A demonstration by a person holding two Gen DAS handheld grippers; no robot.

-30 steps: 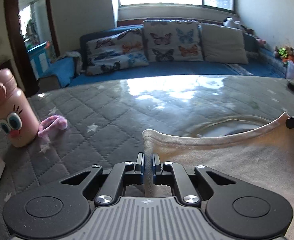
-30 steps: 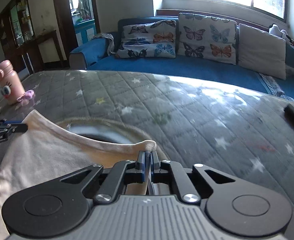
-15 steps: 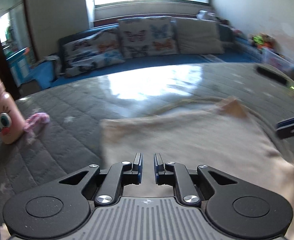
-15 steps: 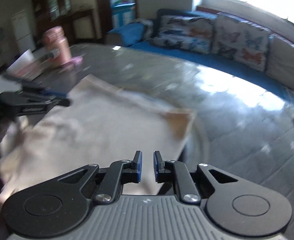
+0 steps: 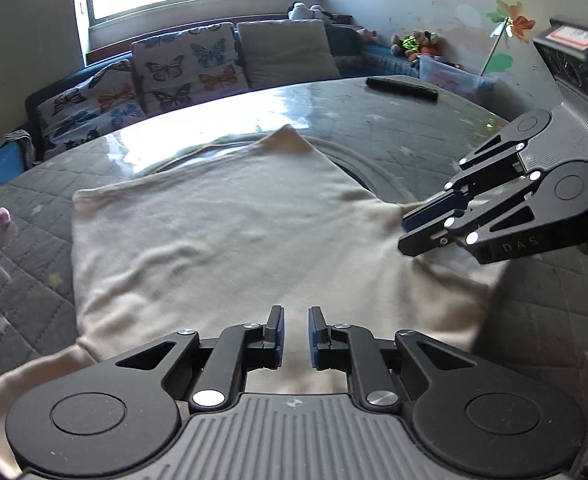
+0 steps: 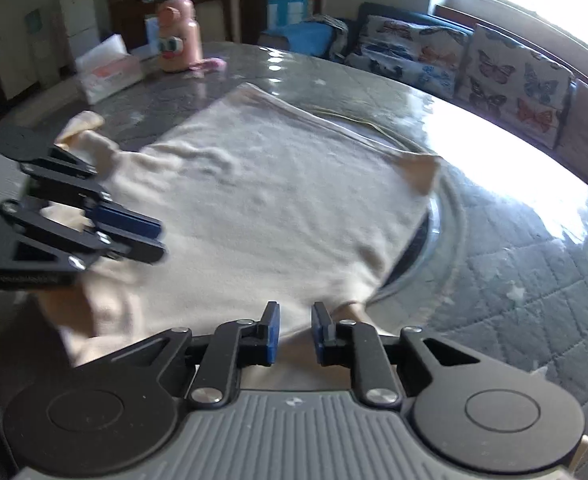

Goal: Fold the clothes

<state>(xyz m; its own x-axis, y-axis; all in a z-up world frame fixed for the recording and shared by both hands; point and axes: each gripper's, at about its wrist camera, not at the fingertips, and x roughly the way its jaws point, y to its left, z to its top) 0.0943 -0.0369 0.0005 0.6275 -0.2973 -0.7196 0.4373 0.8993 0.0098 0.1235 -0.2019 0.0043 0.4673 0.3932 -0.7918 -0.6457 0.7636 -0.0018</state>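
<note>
A cream garment point(image 5: 221, 232) lies flat on the grey quilted table cover point(image 5: 25, 300), with one corner pointing toward the sofa. My left gripper point(image 5: 296, 322) hovers over its near edge. Its jaws are opening with a narrow gap, and the pads press on nothing. In the left wrist view my right gripper point(image 5: 410, 228) hangs over the garment's right side. In the right wrist view the garment point(image 6: 277, 200) spreads ahead of my right gripper point(image 6: 296, 318). Its jaws are opening too, with only cloth lying below the gap. My left gripper point(image 6: 149, 236) shows at the left over rumpled cloth.
A pink bottle with cartoon eyes point(image 6: 177, 36) and a tissue box point(image 6: 107, 68) stand at the far left of the table. A black remote point(image 5: 402, 88) lies near the far edge. A glass turntable ring point(image 6: 438, 240) shows under the garment. The sofa has butterfly cushions point(image 5: 181, 64).
Both grippers were shut on the garment's top edge a second ago. They have let go, parted their jaws and drawn back toward the near side, and the cloth now lies flat.
</note>
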